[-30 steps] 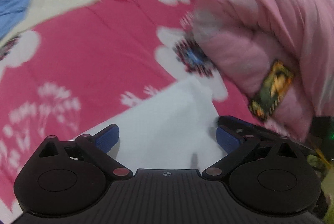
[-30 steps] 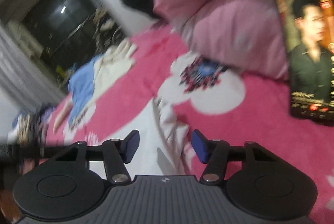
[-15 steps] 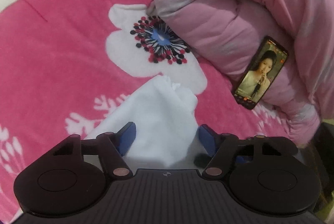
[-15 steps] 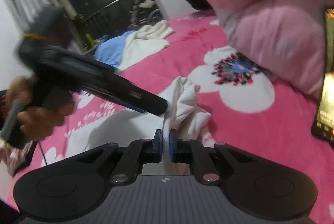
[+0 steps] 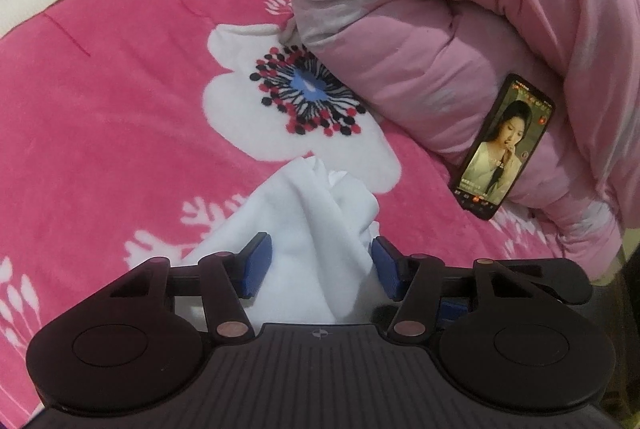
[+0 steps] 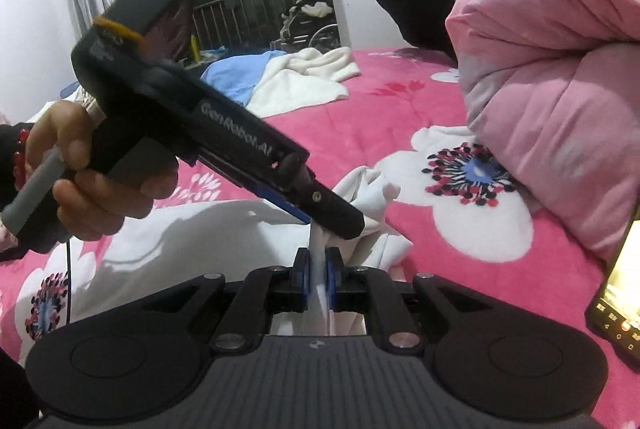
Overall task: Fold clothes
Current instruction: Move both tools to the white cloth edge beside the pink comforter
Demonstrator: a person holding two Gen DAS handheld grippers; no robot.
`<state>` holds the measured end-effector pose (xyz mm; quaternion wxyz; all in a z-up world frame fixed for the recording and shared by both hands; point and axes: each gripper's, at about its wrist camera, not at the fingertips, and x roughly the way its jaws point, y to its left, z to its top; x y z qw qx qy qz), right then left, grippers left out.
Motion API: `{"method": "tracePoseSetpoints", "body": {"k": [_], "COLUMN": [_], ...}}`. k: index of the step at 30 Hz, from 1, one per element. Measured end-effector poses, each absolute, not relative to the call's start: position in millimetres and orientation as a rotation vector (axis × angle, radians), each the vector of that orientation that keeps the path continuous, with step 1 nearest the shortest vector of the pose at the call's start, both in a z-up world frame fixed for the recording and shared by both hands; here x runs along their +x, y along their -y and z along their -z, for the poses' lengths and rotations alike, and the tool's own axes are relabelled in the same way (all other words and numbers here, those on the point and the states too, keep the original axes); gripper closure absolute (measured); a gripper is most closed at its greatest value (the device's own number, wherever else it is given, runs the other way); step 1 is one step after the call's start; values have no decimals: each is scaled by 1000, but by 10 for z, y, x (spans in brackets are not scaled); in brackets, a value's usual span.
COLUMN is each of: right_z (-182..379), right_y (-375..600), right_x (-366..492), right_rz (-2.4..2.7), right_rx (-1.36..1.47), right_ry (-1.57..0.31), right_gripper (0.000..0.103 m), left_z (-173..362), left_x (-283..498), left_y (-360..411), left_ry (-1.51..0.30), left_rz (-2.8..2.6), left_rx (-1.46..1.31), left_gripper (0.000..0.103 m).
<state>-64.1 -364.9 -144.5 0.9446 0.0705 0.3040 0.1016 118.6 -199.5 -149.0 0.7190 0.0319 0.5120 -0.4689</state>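
My right gripper pinches the white cloth; my left gripper is closing around it (pads not pressing yet).

I see a bed covered in a bright pink blanket printed with big white flowers. A white garment lies crumpled on it close to me, its bunched end pointing toward the nearest flower. A rolled pink quilt sits on the bed's right side, and a phone with a lit screen leans against it, bottom edge on the blanket. Farther back, a cream cloth and a blue cloth lie heaped together, touching, on the blanket.
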Motion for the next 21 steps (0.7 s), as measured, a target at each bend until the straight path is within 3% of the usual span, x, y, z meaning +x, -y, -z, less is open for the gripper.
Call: {"method": "tracePoseSetpoints", "body": {"k": [14, 19, 21], "right_z": [1322, 1379, 1391], "right_y": [3544, 3560, 3567], "right_x": [-707, -636, -613], "right_rz": [-232, -195, -184], "right_rx": [76, 85, 90], "right_ry": [-575, -593, -587], "right_gripper": [93, 73, 72], "left_z": [1756, 1758, 1761], "left_x": [1501, 1457, 1451], "left_y": [1645, 1649, 1644], "left_ry": [-1283, -1255, -1244], "left_rz": [1011, 1031, 1041], "left_rx": [-333, -314, -305], "left_gripper": [47, 47, 47]}}
